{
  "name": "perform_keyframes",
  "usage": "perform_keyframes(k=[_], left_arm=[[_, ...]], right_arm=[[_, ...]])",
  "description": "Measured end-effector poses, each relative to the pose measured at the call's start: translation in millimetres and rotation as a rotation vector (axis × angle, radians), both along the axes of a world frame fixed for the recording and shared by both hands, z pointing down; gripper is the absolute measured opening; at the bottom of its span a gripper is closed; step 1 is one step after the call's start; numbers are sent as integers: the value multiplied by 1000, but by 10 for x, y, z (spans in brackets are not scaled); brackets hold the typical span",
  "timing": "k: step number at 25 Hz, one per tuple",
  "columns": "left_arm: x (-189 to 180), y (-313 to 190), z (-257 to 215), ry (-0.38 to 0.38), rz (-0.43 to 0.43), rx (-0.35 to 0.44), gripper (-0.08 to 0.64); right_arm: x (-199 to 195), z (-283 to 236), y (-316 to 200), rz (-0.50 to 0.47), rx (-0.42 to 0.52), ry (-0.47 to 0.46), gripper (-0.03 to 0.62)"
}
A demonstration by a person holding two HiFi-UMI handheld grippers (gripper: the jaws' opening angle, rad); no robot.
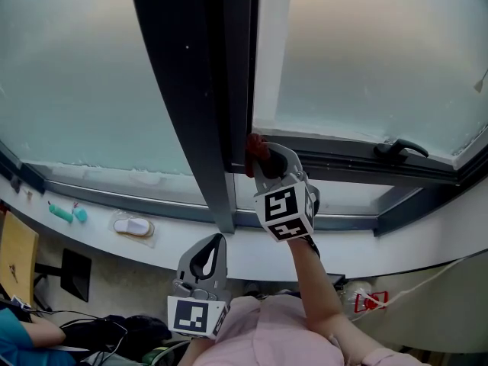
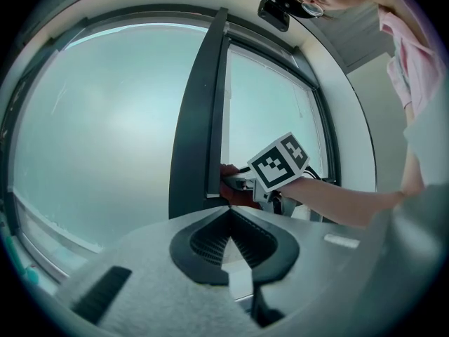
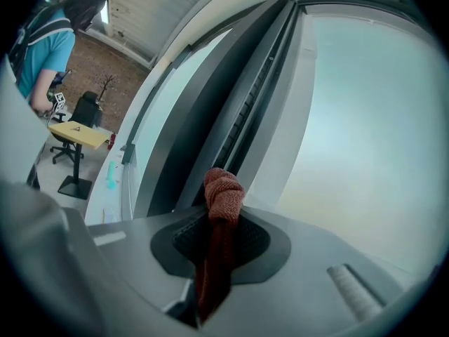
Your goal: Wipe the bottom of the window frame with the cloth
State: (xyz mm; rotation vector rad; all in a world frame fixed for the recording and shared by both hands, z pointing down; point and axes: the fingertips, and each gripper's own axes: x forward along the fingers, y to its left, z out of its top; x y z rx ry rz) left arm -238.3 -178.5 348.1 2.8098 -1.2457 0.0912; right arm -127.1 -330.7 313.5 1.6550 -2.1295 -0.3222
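R tongs (image 1: 265, 161): pressed together on the cloth, held up at the window w/ arm stretched out; marker cube faces the head view.
Cloth (image 3: 223, 201): red-brown, pinched btwn the R pads; a knotted bunch pokes out past the tips, the rest hangs back btwn the pads.
Cloth position: low inner corner of the R-hand pane, where the dark upright post (image 1: 202, 105) meets the bottom rail (image 1: 335, 161). The bunch sits right at the post's edge; can't tell for sure if it touches.
L tongs (image 2: 229, 216): pressed together, nothing btwn them; held low and back by the person's body, well apart from the frame, pointing up twd the R tongs.
Glass: both panes frosted pale blue-green, nothing readable through them.
Handle (image 1: 400, 149): dark lever on the bottom rail, well to the R of the cloth.
Sill (image 1: 343, 246): white, runs under the frame. On its L part: two small teal items (image 1: 67, 213) and a white thing in clear wrap (image 1: 132, 225), all well apart from the tongs.
Room: yellow worktop (image 3: 77, 133) w/ a dark chair just beside it; a person in a teal top (image 3: 43, 48) near it.
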Motion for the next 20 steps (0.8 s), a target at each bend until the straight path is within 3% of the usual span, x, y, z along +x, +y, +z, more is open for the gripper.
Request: perform_keyframes(k=[20], left_arm=[[81,103,-15,-7,24,10,-5]], right_arm=[[528,8,176,110,10,-5,61]])
